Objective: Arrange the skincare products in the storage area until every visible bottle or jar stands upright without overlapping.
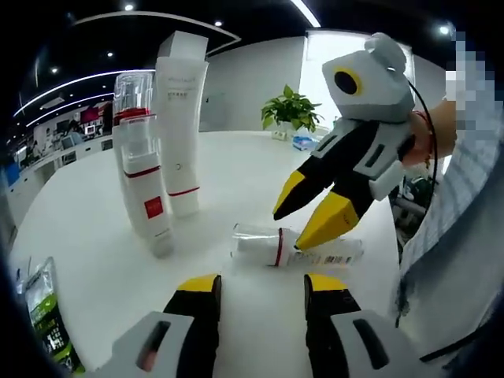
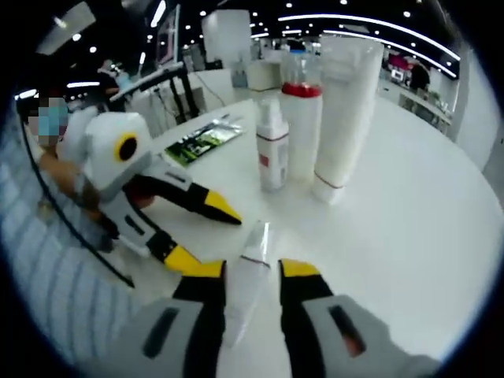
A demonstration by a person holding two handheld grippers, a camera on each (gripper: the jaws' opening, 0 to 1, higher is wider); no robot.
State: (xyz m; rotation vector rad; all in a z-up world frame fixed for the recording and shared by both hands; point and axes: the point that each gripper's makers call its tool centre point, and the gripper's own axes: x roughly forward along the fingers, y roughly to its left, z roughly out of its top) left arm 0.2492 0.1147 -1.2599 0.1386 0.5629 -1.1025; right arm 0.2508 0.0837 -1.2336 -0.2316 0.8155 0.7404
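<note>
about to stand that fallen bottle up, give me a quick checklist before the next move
1. Fallen bottle located: ok, it lies on its side on the white table.
2. Right gripper lined up: ok, its jaws are open on either side of the bottle.
3. Grip made: not ok, the jaws are not closed on it.
4. Left gripper out of the way: ok, open and short of the bottle.
5. Standing products safe: ok, the tall tube, red-capped bottle and pump bottle are upright and apart from the fallen one.
6. Bottle's cap tight: cannot tell.
</note>
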